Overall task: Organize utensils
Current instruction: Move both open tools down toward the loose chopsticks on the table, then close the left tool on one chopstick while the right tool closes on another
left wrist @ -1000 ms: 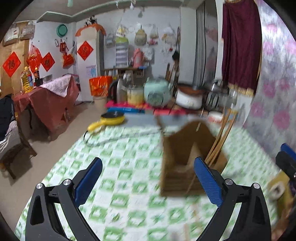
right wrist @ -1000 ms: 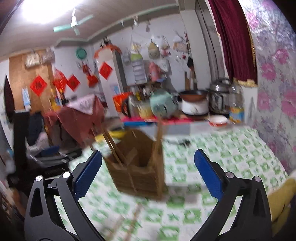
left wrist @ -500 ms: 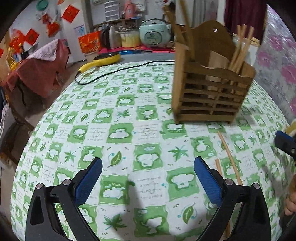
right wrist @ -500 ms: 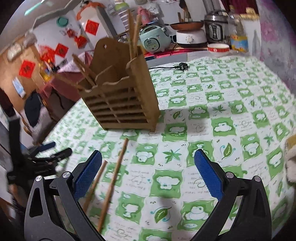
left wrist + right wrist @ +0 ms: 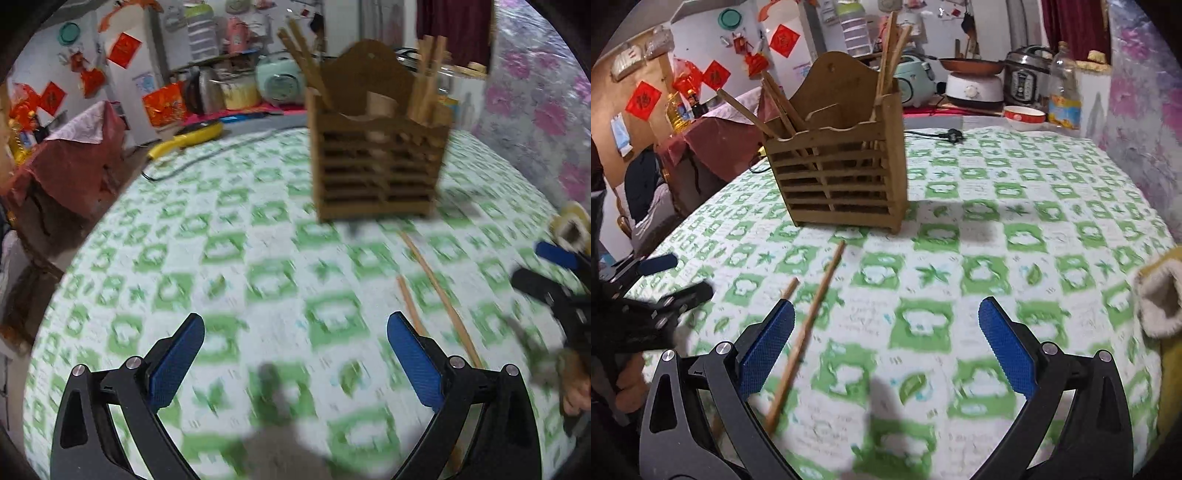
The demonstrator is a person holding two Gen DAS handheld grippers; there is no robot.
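**Two chopsticks loose in front of the holder**

Two long wooden chopsticks (image 5: pixel 809 325) lie on the green-and-white checked tablecloth (image 5: pixel 997 221), side by side, long axes running from the slatted wooden utensil holder (image 5: pixel 842 177) toward the grippers, far tips just short of its base. More chopsticks stand in the holder. Compared with half a second ago, both cameras sit lower and nearer the cloth. The right gripper (image 5: pixel 886 343) is spread wide and empty, its left finger just beside the chopsticks; the left gripper (image 5: pixel 295 354) is likewise released and empty.

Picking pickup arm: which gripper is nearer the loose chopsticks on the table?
Right. The right gripper has the chopsticks by its left finger; they lie off the left gripper's right side.
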